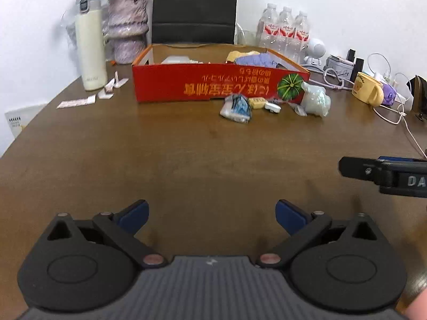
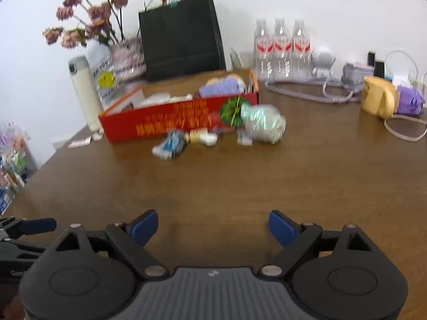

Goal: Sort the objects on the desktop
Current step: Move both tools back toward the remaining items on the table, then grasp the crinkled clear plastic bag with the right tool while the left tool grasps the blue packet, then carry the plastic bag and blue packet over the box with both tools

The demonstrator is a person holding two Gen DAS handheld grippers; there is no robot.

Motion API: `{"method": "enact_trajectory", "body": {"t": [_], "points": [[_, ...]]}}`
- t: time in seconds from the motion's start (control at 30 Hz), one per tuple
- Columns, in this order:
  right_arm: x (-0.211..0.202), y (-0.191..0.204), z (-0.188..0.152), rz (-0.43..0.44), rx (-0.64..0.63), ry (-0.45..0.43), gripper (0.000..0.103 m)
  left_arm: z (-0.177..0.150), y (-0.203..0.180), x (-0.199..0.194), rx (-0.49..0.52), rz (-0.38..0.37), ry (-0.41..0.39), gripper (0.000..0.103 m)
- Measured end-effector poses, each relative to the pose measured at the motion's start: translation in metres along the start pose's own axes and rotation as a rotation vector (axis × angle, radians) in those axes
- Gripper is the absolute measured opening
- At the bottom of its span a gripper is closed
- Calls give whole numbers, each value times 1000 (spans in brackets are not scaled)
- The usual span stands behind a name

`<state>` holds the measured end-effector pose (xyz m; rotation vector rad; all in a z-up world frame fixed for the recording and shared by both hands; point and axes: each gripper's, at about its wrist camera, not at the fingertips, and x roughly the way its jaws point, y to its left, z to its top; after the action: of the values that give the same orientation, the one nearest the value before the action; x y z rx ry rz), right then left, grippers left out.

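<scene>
A red cardboard box (image 1: 202, 86) (image 2: 170, 122) stands open-topped at the far middle of the brown table, with a purple cloth and white items inside. In front of it lie a blue-and-white packet (image 1: 236, 108) (image 2: 170, 144), a small yellow item (image 1: 256, 103) (image 2: 197, 134), a small white item (image 1: 272, 107) (image 2: 210, 139) and a pale shiny bag (image 1: 316, 100) (image 2: 263, 124). My left gripper (image 1: 212, 213) is open over bare wood, well short of them. My right gripper (image 2: 213, 224) is open too, nothing between its blue pads; one of its fingers (image 1: 373, 172) shows in the left wrist view.
A white flask (image 1: 89, 45), a vase of dried flowers (image 1: 128, 26), a black bag (image 2: 181, 34), three water bottles (image 1: 285, 30), a yellow mug (image 1: 367, 89) (image 2: 379, 101) and cables (image 1: 400, 114) line the table's back. Paper slips (image 1: 80, 102) lie at the left.
</scene>
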<state>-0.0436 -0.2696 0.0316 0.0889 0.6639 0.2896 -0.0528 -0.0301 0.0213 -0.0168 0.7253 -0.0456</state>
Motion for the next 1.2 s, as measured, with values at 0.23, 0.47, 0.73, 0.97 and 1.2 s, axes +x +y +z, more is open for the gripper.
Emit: {"method": "enact_trajectory", "body": {"t": [0.23,0.47,0.73,0.97,1.2], "points": [[20,-12,17,13,-24,-42,63,33,-3,37,0,-37,-14,98],[60,-35,58,-39,-27,-64,62,96,-19,90,-6,-108,-80,77],[116,-52,102,-52,31,-78,62,125,-34,143,66,-125,-48,39],[126,-58,100,-64,50,-57,26,114,-19,137,36,-158,-33,5],[74,-59,82,-20,47,-115,25,101,4,73,-42,-185,-103,5]]}}
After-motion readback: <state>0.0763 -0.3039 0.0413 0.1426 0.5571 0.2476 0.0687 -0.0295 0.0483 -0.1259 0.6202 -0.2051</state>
